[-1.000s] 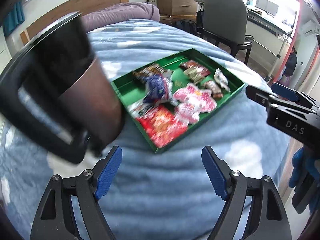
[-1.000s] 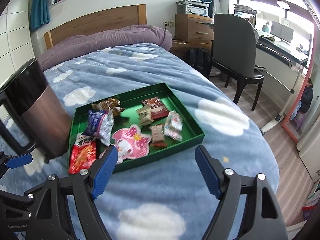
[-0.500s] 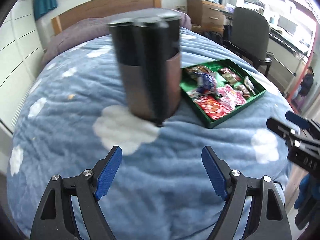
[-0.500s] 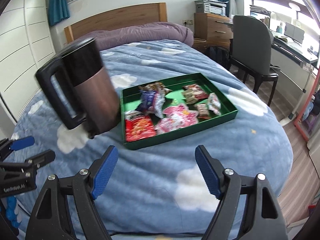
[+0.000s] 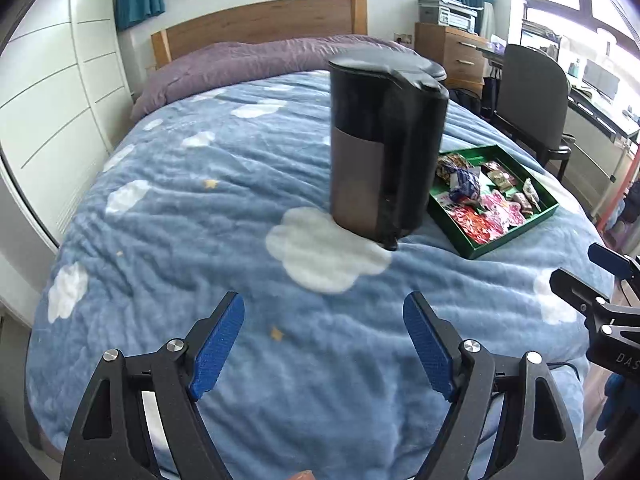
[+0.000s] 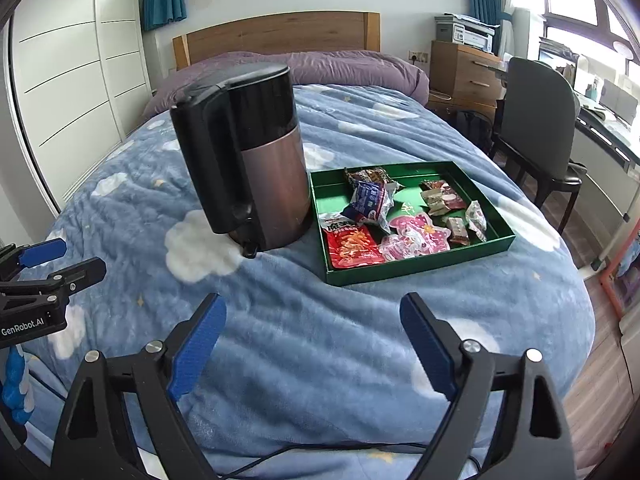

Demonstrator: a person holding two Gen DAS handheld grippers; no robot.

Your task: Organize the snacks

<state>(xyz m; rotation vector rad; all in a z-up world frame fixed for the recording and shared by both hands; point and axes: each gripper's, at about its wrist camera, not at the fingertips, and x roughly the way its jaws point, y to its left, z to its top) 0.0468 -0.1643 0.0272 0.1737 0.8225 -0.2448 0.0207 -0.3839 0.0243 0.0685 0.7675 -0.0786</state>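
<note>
A blue blanket [image 6: 320,340] with white clouds covers the bed, filling the lower frame. At centre a black and bronze kettle [image 6: 256,160] stands on it, touching the left edge of a green tray [image 6: 416,268] of snack packets [image 6: 352,244] at centre right. Farther back lie a purple duvet [image 6: 320,68], wooden headboard [image 6: 276,34] and, upper right, a chair [image 6: 536,120]. The left hand-held gripper [image 5: 324,340] and right hand-held gripper [image 6: 312,340] both stand apart and empty, above the blanket.
</note>
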